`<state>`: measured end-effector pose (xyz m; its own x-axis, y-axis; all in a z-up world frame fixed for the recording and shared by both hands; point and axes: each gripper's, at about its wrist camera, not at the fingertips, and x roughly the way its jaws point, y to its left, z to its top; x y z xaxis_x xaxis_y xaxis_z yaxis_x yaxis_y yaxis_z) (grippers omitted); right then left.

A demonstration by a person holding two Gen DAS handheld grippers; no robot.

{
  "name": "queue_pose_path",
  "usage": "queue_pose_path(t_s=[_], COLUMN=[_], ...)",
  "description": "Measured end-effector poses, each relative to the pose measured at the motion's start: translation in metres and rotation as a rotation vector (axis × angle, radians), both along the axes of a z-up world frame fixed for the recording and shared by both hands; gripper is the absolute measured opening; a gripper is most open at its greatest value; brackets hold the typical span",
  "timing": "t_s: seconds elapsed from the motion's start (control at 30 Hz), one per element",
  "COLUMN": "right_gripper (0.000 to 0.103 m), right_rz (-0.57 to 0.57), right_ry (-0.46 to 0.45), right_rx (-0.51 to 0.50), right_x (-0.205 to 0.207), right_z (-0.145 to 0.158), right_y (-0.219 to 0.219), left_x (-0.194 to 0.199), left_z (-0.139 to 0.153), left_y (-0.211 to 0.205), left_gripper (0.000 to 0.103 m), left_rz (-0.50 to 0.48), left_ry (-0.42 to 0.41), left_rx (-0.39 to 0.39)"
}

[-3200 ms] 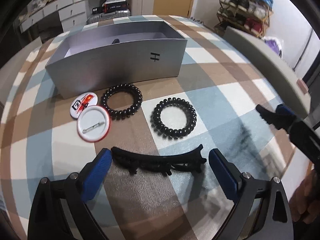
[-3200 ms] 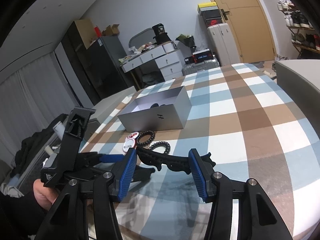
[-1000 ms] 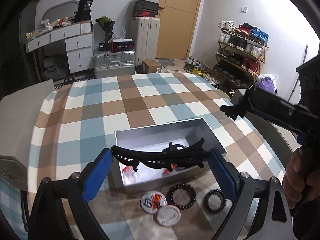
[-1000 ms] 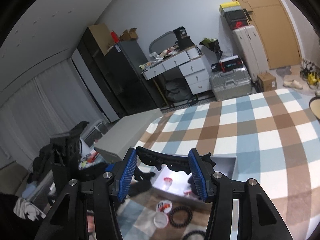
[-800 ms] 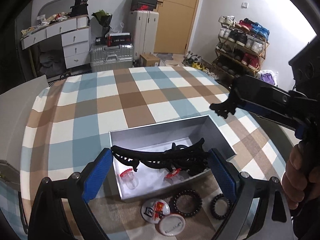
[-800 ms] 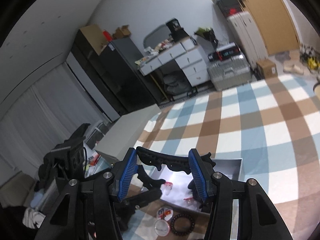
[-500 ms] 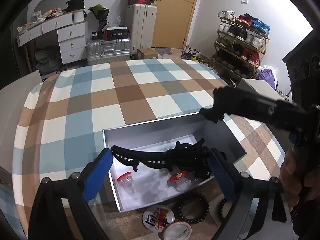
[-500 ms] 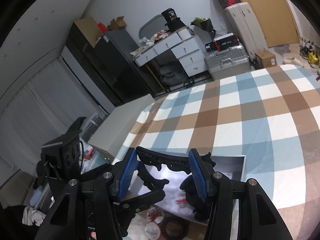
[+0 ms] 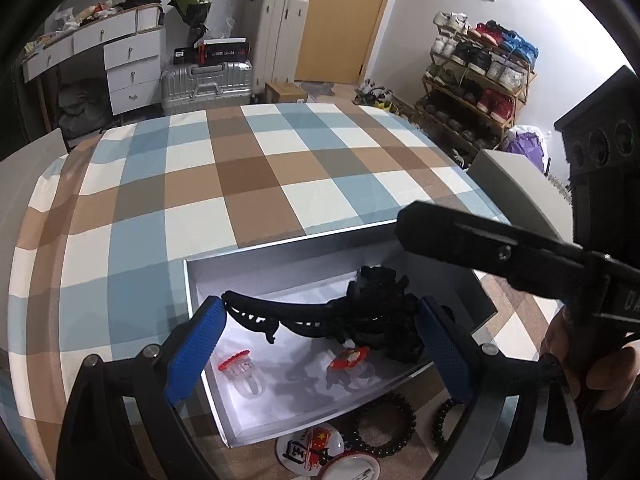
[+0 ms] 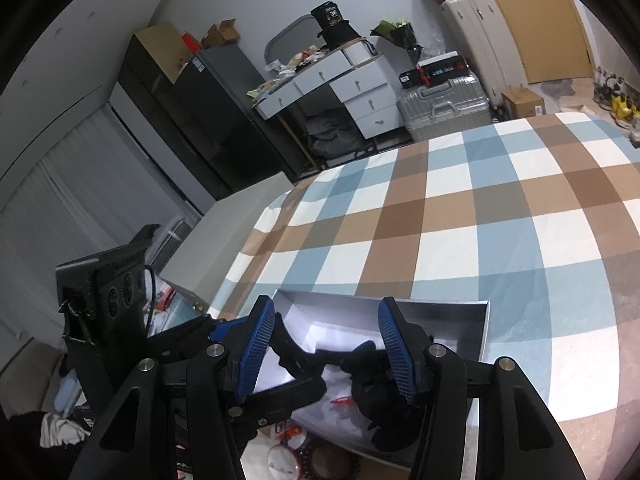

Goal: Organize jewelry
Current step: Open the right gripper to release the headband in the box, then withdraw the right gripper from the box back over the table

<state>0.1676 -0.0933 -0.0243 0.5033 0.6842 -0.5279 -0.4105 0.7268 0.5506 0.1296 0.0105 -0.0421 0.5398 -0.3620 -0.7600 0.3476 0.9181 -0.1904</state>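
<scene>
Bedroom clutter behind: silver suitcase (image 9: pixel 206 82), shoe rack (image 9: pixel 480 80), black hat box marked "36" (image 10: pixel 330 14). Checked cloth covers bench (image 9: pixel 200 184). Left gripper (image 9: pixel 320 344) clenched on black hair clip (image 9: pixel 304 314), held above open grey box (image 9: pixel 208 368); red-topped rings (image 9: pixel 240 364) inside. Right gripper (image 10: pixel 326 354) spread wide, nothing between pads. Black coil ties (image 9: pixel 382 426), badges (image 9: pixel 312 448) lie beside box; badge lettering unreadable

The left gripper (image 9: pixel 320 344), lifted from the table's near edge, now holds the hair clip (image 9: pixel 320 316) over the open box (image 9: pixel 208 412); the right gripper (image 10: pixel 326 350) has let go.
</scene>
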Motion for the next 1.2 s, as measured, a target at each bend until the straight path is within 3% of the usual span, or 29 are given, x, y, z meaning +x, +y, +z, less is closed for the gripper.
queue_pose_path(t_s=[0.27,0.33,0.43,0.57,0.7,1.0,1.2], right_gripper=[0.055,0.057,0.069,0.069,0.069,0.077,0.077], right_rz=[-0.058,-0.074,-0.082,-0.093,-0.113,-0.162,-0.123], right_ry=[-0.045,-0.063,-0.089,-0.088,-0.103,-0.112,-0.129], right_rx=[0.019,0.025,0.033,0.039,0.043,-0.068,-0.19], right_x=[-0.015,-0.023,-0.035,-0.041,-0.053,-0.091,-0.12], right_z=[0.012,0.016,0.024,0.03,0.034,0.022,0.007], right_y=[-0.022,-0.029,-0.035,-0.038,-0.045,-0.053,-0.044], left_x=[0.001,-0.004,-0.006,-0.006,-0.018,-0.068,-0.091], left_z=[0.001,0.003,0.007,0.011,0.024,0.043,0.032], left_y=[-0.004,-0.004,-0.005,-0.007,-0.001,0.025,0.031], left_gripper=[0.093,0.093,0.096,0.096,0.096,0.097,0.096], left_rz=[-0.035,-0.029,-0.035,-0.019,-0.016,0.158,0.214], left_ry=[0.053,0.036,0.024,0.021,-0.017,-0.179,-0.171], left_rx=[0.018,0.018,0.019,0.04,-0.001,-0.022,-0.05])
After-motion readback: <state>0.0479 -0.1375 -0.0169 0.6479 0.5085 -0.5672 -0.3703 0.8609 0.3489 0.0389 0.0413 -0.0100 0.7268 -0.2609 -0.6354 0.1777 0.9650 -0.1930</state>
